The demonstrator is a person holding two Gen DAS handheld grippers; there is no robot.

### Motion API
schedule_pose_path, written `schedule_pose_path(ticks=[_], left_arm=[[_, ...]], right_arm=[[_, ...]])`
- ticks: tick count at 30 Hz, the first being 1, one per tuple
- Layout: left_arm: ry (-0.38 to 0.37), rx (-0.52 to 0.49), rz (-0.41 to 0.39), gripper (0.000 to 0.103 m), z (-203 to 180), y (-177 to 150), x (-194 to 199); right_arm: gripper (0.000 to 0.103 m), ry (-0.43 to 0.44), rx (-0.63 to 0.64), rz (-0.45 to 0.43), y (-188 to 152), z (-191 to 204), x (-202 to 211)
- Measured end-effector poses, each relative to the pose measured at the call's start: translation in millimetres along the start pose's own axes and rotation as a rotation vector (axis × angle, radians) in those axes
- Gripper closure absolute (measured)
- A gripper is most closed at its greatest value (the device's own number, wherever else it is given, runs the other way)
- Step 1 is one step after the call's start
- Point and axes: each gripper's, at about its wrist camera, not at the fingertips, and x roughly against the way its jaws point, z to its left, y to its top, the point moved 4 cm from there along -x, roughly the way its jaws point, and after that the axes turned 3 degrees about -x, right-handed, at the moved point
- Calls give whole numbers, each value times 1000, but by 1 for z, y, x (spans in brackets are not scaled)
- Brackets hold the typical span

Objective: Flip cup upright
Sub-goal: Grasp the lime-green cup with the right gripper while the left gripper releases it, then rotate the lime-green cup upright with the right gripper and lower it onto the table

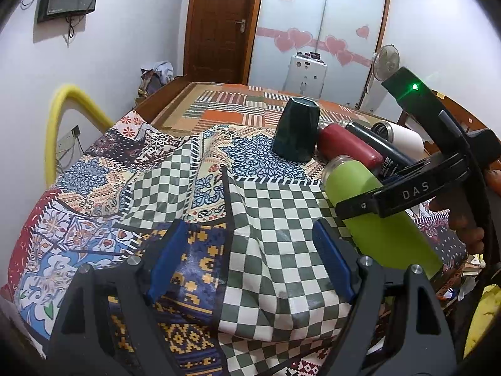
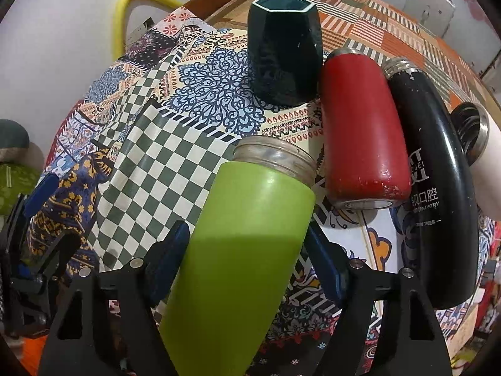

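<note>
Sideways, right tool (image 2: 247, 260) clamps green flask (image 2: 247, 250) (left tool (image 1: 250, 263) empty).

Both views were evenly, softly lit indoors; fisheye bending and dark vignetting marked the corners, glare streaked the green bottle (image 2: 250, 219), and shadows stayed faint.

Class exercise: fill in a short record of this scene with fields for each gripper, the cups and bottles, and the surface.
right gripper: shut on the green bottle, lifted and tilted, steel mouth pointing away
left gripper: open, holding nothing, above the checked cloth
dark green cup: faceted, standing on the cloth, recessed end facing up
red bottle: lying on its side beside the cup
black bottle: lying beside the red one
white bottle: lying at the far right
</note>
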Motion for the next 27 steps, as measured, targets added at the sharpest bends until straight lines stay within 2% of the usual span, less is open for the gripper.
schedule_pose_path(ticks=[5,15,21,27], left_arm=[[2,-28,-5,21,-8,2,3],[-12,-10,-23,21,-17,13,15],[-5,-39,-39,21,-31,19,26],[-8,-60,-59,18,-43,24,36]], right_arm=[[32,8,24,-23,-5,3,5],[37,24,110,-177,-25,15,58],[39,44,124,-265,-35,20,84],[42,27,141,-379,-41,20,112]])
